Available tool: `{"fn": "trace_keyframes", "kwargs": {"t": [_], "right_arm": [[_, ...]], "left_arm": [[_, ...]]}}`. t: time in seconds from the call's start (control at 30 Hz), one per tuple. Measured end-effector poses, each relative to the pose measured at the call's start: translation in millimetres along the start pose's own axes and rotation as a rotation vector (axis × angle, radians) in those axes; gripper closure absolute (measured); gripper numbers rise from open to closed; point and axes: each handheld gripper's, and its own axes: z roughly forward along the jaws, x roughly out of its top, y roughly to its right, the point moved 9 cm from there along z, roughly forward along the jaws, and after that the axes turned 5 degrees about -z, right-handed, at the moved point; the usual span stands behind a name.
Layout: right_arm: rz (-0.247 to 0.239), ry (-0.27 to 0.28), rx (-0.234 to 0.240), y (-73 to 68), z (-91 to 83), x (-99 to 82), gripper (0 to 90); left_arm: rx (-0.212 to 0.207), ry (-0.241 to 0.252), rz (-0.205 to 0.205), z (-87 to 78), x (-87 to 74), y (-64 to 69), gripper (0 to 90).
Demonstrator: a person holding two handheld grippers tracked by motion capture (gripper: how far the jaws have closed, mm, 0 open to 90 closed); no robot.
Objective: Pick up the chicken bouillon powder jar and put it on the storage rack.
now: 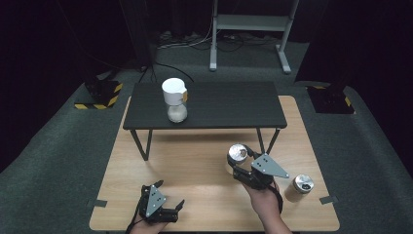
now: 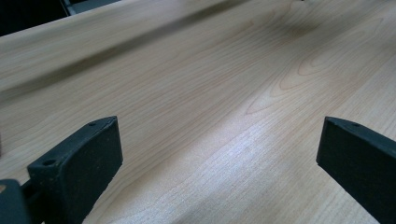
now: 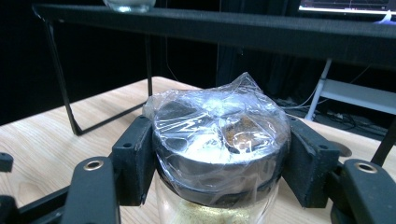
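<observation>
My right gripper (image 1: 237, 160) is shut on a glass spice jar (image 1: 237, 153) with a dark lid wrapped in clear film. In the right gripper view the jar (image 3: 219, 140) sits between the two black pads (image 3: 135, 158), with yellowish powder in its glass body, held above the wooden table (image 1: 195, 161). A second jar (image 1: 301, 185) with a dark sifter lid stands on the wood to the right of that hand. My left gripper (image 1: 170, 197) rests low near the table's front edge. Its jaws stand wide apart over bare wood in the left gripper view (image 2: 219, 158).
A low black bench (image 1: 219, 105) stands on the far half of the wooden table. On it is a glass container with a white top (image 1: 175, 100). A white metal stand (image 1: 248, 29) is on the carpet beyond. Tape marks sit at the table's front corners.
</observation>
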Motion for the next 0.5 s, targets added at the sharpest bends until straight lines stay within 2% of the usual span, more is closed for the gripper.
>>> {"fn": "trace_keyframes", "kwargs": {"t": [0.5], "right_arm": [[-0.004, 0.061, 0.025, -2.1, -7.6, 34.1, 34.6]], "left_arm": [[0.001, 0.001, 0.005, 0.0, 0.0, 0.5, 0.5]]}}
